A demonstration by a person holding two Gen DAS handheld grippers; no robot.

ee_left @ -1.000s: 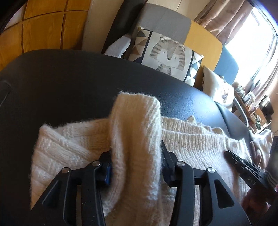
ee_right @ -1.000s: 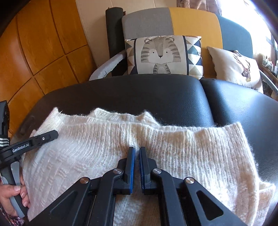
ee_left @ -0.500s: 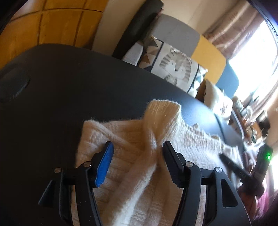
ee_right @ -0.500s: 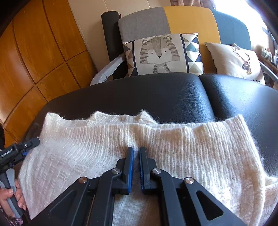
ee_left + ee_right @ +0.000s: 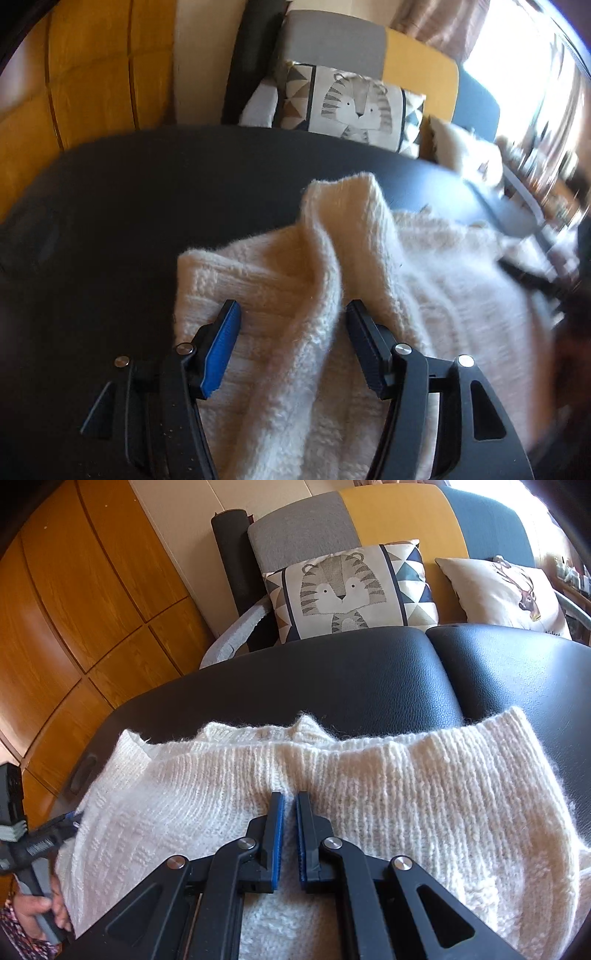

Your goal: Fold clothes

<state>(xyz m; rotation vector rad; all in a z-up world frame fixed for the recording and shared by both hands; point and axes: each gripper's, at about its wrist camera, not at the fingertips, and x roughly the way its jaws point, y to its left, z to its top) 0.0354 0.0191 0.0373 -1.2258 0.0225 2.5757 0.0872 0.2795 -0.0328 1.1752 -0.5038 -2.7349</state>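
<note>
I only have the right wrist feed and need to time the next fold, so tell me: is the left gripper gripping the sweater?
Observer: No. The left gripper is open; a raised fold of the cream sweater stands between its fingers, unpinched.
Operator: Which part is that fold?
Observer: A ribbed end, maybe a sleeve, humped up near the sweater's left edge, its tip pointing toward the tiger cushion.
Operator: Anything under that corner?
Observer: Only the black padded surface, bare to the left of the sweater.
</note>
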